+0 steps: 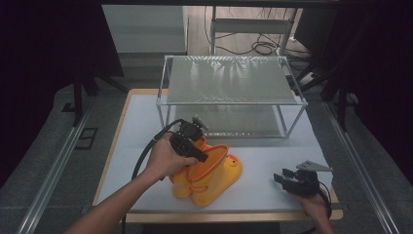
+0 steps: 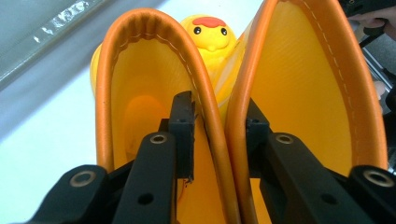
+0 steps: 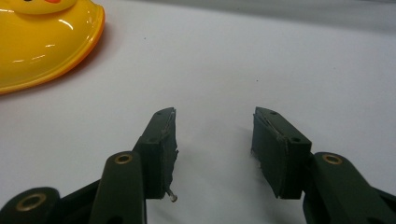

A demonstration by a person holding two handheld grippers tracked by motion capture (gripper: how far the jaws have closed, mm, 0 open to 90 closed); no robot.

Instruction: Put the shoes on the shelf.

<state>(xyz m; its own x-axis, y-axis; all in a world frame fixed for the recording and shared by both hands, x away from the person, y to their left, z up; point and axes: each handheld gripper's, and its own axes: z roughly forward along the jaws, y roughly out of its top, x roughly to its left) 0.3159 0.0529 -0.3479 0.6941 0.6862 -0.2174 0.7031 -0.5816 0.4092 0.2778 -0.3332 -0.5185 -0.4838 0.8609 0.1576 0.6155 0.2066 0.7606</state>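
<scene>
A pair of yellow rain boots (image 1: pixel 214 178) with orange rims and duck faces lies on the white table (image 1: pixel 272 161), toes toward the front. My left gripper (image 1: pixel 200 155) is shut on the boots' two adjacent rims. In the left gripper view one jaw sits inside the left boot (image 2: pixel 140 93) and the other inside the right boot (image 2: pixel 308 93), pinching both orange rims (image 2: pixel 219 121) together, with a duck face (image 2: pixel 208 32) beyond. My right gripper (image 1: pixel 282 179) rests low at the table's front right, open with nothing between its fingers (image 3: pixel 161 140). A boot toe (image 3: pixel 42 42) lies off to its left.
A metal-framed rack (image 1: pixel 229 83) with two mesh shelves stands at the back of the table, just behind the boots. Cables (image 1: pixel 263 46) lie on the floor behind it. Bare table surface (image 3: pixel 261 60) stretches ahead of the right gripper.
</scene>
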